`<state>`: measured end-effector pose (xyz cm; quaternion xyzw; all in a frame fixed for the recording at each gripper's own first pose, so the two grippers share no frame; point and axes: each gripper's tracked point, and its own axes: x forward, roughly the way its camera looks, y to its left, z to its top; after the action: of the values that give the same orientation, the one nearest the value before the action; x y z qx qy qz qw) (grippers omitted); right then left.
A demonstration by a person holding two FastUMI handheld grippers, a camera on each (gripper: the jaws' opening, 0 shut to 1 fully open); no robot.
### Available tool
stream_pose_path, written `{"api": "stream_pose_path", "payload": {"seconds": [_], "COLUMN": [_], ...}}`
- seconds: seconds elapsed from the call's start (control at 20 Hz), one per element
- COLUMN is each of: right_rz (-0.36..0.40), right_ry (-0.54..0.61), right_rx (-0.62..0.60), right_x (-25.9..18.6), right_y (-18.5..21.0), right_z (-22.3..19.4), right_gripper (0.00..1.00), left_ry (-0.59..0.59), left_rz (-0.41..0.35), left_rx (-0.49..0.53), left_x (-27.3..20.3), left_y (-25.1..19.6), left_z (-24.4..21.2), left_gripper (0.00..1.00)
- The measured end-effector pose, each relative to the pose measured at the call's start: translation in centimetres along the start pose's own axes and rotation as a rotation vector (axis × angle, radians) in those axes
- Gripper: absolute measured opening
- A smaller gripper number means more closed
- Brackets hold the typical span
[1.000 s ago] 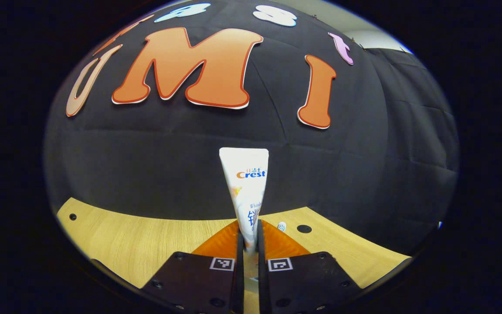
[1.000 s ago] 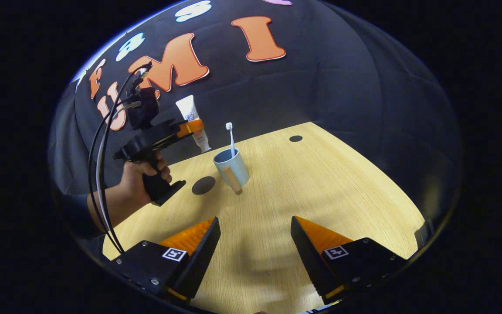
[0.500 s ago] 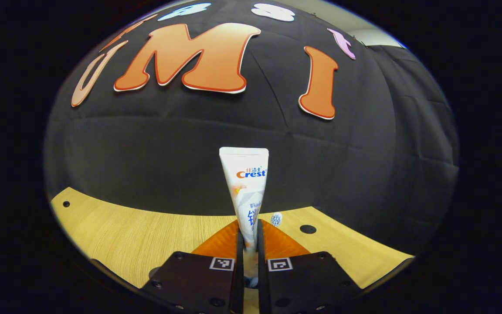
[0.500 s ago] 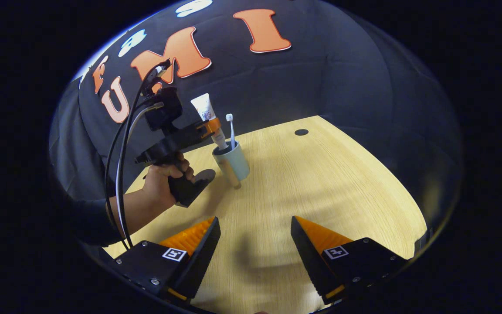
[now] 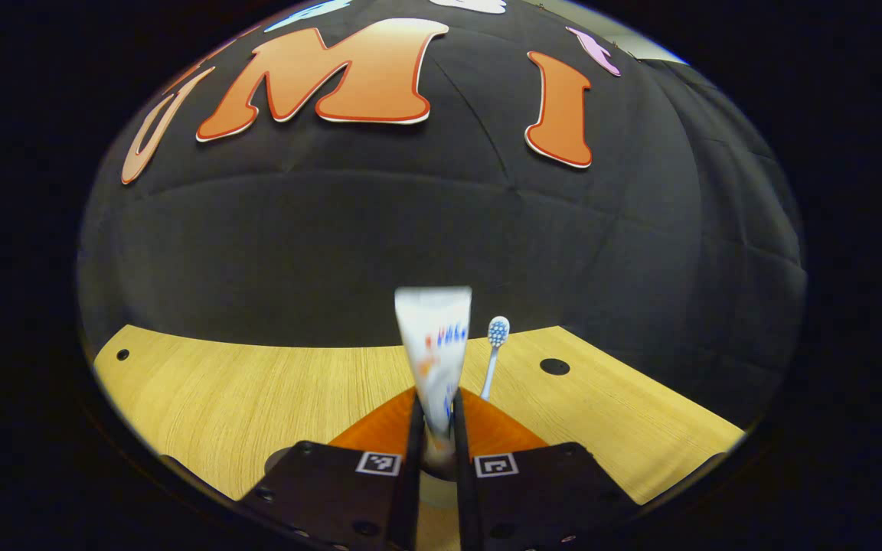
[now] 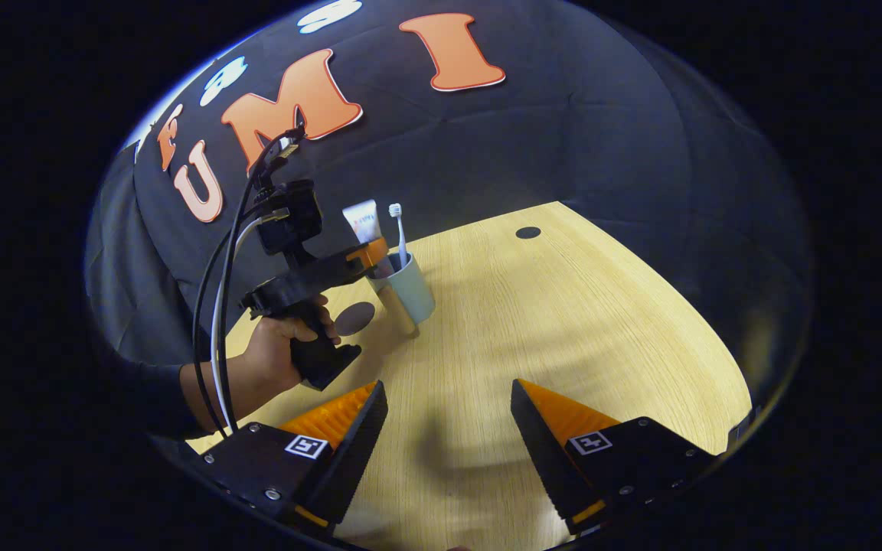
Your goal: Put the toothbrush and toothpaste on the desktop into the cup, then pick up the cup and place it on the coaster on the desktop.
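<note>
Two items concern me at the cup [image 6: 410,287]: from my left gripper [image 5: 435,421], jaws closed on the toothpaste [image 5: 435,348], the tube stands at 12 o'clock with the toothbrush [image 5: 494,356] at 1 o'clock. I judge insertion is in hand; next, release and withdraw. Coaster [image 6: 354,317] lies at 9 o'clock beside the cup. My right gripper [image 6: 449,428] hangs jaws wide apart, empty, above the desktop [image 6: 563,321].

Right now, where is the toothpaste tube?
In the right gripper view the toothpaste tube stands upright between the fingers of the left hand-held gripper, its lower end in the cup, just left of the toothbrush.
</note>
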<state>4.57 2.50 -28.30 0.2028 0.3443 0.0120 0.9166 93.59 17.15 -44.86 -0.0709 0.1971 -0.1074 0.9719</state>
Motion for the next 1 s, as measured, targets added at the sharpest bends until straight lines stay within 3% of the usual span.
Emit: {"api": "stream_pose_path", "payload": {"seconds": [0.05,0.2,0.35,0.4,0.5,0.7,1.0], "right_rz": [0.003,0.011,0.010,0.011,0.006,0.010,0.024], "right_ry": [0.003,0.011,0.016,0.018,0.022,0.024,0.033], "right_rx": [-0.001,0.001,0.011,0.015,0.020,0.017,-0.013], "right_x": [0.1,0.1,0.2,0.1,0.1,0.6,1.0], "right_y": [0.1,0.1,0.0,0.0,-0.1,-0.1,0.2], "right_z": [0.2,0.3,0.5,0.7,0.9,1.9,2.8], "right_gripper": [0.98,0.98,0.98,0.98,0.98,0.98,0.99], "left_ry": [0.026,0.021,0.052,0.080,0.101,0.117,0.106], "left_rz": [-0.002,0.013,0.004,0.024,0.063,0.088,-0.040], "left_rx": [-0.002,0.029,0.002,0.010,-0.019,-0.034,-0.006], "left_x": [-0.2,-0.5,-1.3,-1.3,-2.2,-3.9,-6.0], "left_y": [0.0,0.2,0.0,0.6,1.8,3.0,-0.3], "left_z": [-0.7,0.0,-0.4,-1.0,-1.3,-0.8,2.3], "left_gripper": [0.33,0.35,0.67,0.70,0.75,0.72,0.72]}}
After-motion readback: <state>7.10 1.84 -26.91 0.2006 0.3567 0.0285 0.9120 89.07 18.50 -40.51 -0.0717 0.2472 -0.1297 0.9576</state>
